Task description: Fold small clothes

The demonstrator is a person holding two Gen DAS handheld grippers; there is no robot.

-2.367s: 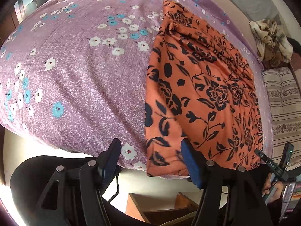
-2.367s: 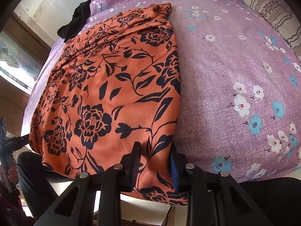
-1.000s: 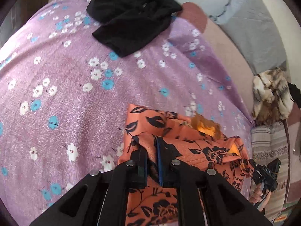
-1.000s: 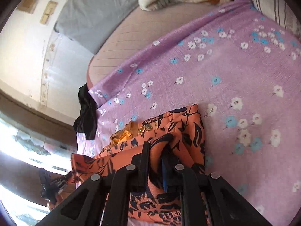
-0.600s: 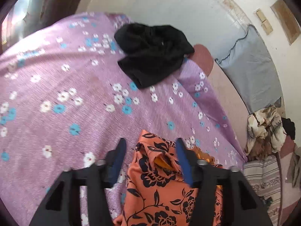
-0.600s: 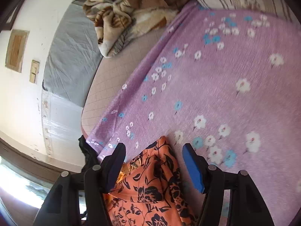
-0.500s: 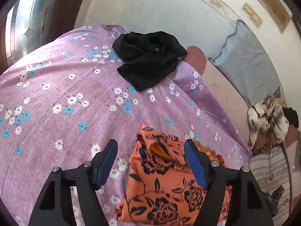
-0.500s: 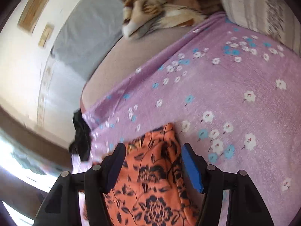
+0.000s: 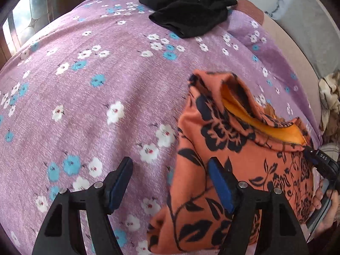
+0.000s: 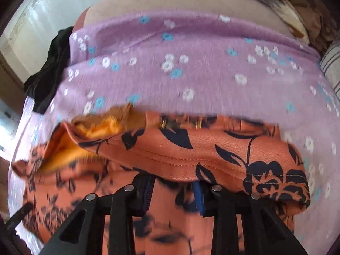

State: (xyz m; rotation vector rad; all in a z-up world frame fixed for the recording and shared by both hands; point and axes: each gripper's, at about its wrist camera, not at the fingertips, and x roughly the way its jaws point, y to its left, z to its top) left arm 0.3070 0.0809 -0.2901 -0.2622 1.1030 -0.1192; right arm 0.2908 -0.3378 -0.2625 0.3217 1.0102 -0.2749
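Observation:
An orange garment with a black flower print lies folded over on the purple flowered bedspread; its yellow-orange inside shows at the fold. My left gripper is open and empty, its right finger at the garment's left edge. In the right wrist view the garment fills the lower half, its hemmed edge lying across the front. My right gripper is open, its fingertips under that folded edge, gripping nothing. The right gripper's body and the hand holding it show in the left wrist view.
A black garment lies at the far end of the bed, also in the right wrist view. A patterned blanket and a striped pillow lie at the right. A window is at the left.
Both grippers carried the garment's near edge to the far end, opened and let it go. They have since drawn back and lowered; the garment now lies folded in half.

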